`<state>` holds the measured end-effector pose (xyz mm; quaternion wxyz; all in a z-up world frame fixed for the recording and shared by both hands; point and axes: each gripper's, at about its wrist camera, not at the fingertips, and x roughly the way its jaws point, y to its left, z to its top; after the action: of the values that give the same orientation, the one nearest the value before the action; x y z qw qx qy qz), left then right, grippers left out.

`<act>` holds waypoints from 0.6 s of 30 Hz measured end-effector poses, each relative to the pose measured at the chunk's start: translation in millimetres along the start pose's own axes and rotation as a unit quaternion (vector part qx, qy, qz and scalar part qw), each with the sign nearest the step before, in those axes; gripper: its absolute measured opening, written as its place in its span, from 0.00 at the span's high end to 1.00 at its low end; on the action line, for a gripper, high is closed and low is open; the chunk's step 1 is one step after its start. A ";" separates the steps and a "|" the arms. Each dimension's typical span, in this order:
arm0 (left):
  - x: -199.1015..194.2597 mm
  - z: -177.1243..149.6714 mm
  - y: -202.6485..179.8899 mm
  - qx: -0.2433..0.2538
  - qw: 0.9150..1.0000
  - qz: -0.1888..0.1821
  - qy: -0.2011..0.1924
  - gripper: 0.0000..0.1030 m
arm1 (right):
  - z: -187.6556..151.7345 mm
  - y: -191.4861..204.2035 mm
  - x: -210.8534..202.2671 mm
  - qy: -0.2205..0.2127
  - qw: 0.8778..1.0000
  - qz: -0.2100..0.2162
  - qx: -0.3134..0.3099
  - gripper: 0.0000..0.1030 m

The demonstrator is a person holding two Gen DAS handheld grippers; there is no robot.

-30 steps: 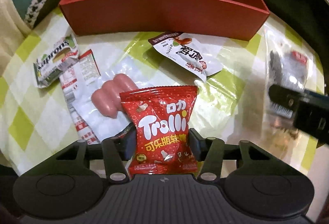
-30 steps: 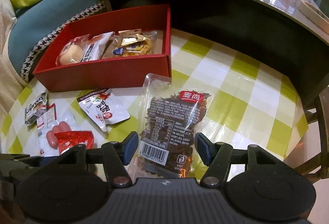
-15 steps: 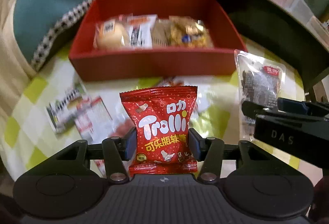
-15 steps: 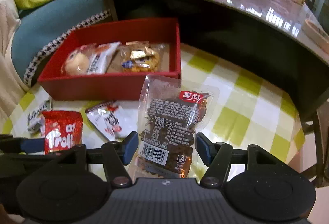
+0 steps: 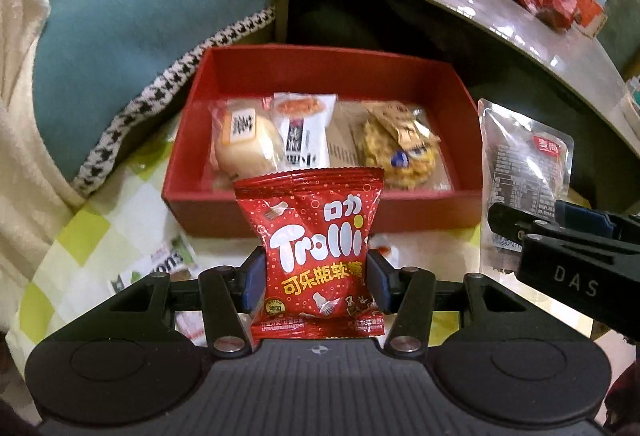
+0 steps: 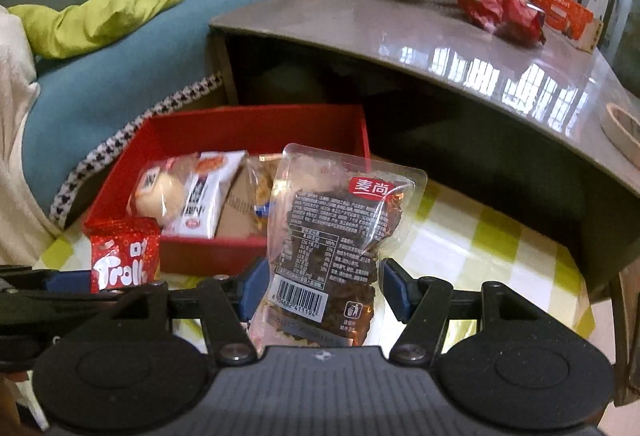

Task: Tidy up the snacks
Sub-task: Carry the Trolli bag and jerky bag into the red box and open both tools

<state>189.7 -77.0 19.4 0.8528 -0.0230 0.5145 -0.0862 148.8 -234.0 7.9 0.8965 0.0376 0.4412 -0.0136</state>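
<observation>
My left gripper (image 5: 314, 282) is shut on a red Trolli candy bag (image 5: 316, 236), held upright in the air just in front of the red box (image 5: 460, 208). My right gripper (image 6: 324, 292) is shut on a clear pouch of dark dried snack (image 6: 340, 232), also lifted, near the box's right front corner. The red box (image 6: 216, 248) holds a round bun (image 5: 244, 144), a white packet (image 5: 304, 132) and a yellow snack pack (image 5: 400, 152). In the left wrist view the pouch (image 5: 520, 164) and right gripper show at the right.
A green-and-white checked cloth (image 6: 480, 236) covers the low table. Loose packets (image 5: 160, 264) lie on it at the left. Behind the box rises a dark cabinet with a glossy top (image 6: 460, 48) carrying apples and red packs. A teal cushion (image 5: 120, 28) lies left.
Both grippers have risen and tilted up with their packets. The box's inside has come into fuller view, and the table packets have slid down out of sight.
</observation>
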 end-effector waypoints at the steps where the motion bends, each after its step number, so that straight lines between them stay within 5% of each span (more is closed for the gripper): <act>1: -0.5 3.0 0.2 0.000 1.000 0.000 -0.003 0.42 | 3.2 -0.3 1.2 -0.002 1.000 0.000 0.000 0.35; 18: 25.1 64.7 5.5 -0.005 0.999 0.020 -0.040 0.42 | 48.9 2.8 40.8 -0.030 1.000 -0.002 0.004 0.35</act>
<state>258.9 -79.1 27.2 0.8740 -0.0208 0.4811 -0.0655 212.5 -234.7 5.4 0.9091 0.0395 0.4144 -0.0179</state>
